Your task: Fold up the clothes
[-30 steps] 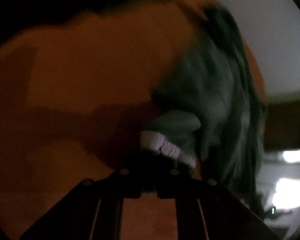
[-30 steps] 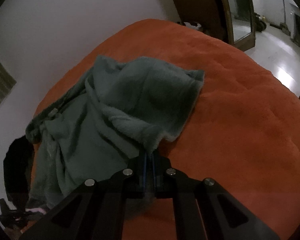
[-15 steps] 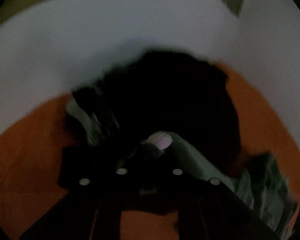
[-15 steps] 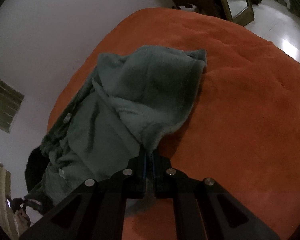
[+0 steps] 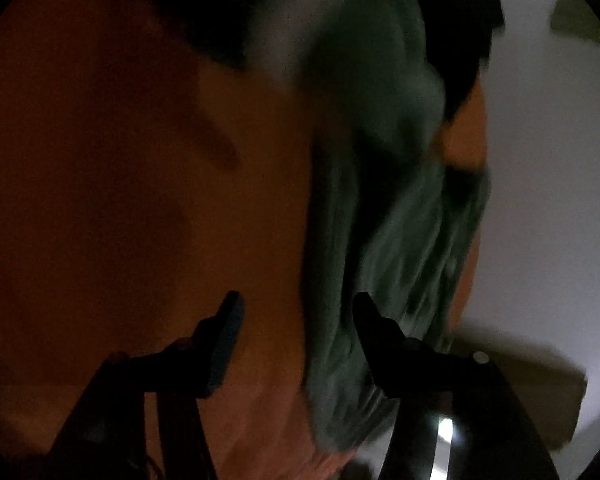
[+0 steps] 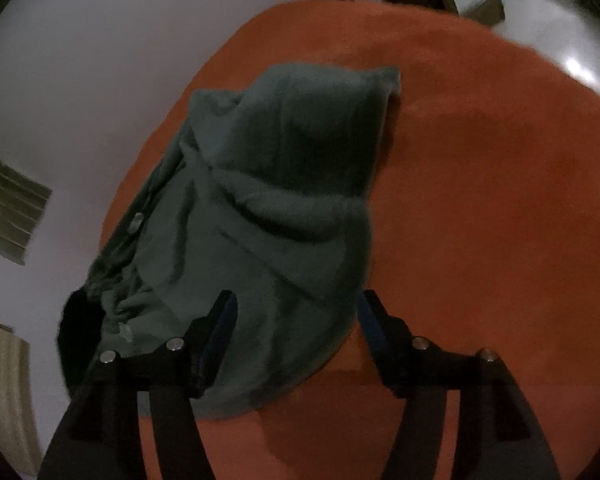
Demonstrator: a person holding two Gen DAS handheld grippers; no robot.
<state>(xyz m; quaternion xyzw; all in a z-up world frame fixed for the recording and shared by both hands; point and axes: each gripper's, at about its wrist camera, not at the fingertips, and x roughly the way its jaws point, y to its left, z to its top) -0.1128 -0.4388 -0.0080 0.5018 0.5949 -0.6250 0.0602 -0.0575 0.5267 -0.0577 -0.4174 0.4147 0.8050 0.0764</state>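
Observation:
A grey-green fleece garment (image 6: 276, 216) lies in a folded heap on the orange bed cover (image 6: 480, 200). My right gripper (image 6: 296, 308) is open, its jaws wide apart just above the garment's near edge, holding nothing. In the dim, blurred left wrist view the same garment (image 5: 396, 216) lies to the right on the orange cover (image 5: 120, 200). My left gripper (image 5: 296, 308) is open and empty, its right finger against the garment's edge.
A white wall (image 6: 80, 60) runs behind the bed on the left, with a dark framed panel (image 6: 8, 208) on it. A mirror and bright floor (image 6: 540, 8) lie beyond the bed's far right edge.
Both grippers have opened and let go of the garment. The garment now lies folded over on the bed. The left camera swung round fast.

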